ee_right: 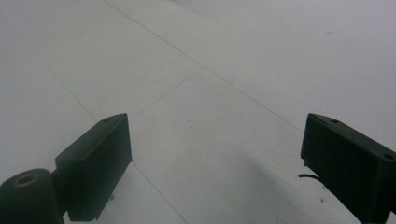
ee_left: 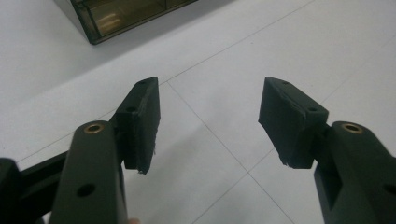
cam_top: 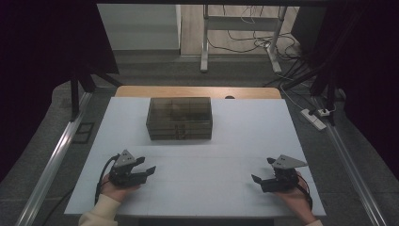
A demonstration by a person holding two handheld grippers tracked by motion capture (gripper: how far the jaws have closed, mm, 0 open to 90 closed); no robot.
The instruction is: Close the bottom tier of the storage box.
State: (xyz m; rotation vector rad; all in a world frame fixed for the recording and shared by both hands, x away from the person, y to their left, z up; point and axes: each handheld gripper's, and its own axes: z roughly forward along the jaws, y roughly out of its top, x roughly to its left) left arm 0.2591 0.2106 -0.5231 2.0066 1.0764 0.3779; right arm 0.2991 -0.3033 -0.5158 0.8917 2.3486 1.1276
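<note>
High view: both grippers, left (cam_top: 147, 165) and right (cam_top: 262, 170), fingers apart, empty, near the box (cam_top: 179, 117).

Clear brownish compartment box (cam_top: 179, 118), lid shut, flat at table's far-centre.

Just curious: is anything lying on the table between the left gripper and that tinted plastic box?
No. In the high view, only bare white table separates the left gripper from the box.

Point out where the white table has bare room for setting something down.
Free: the wide strip between the left gripper and right gripper, in front of the smoky compartment box; also the table on both sides of that box. Nowhere looks crowded.
</note>
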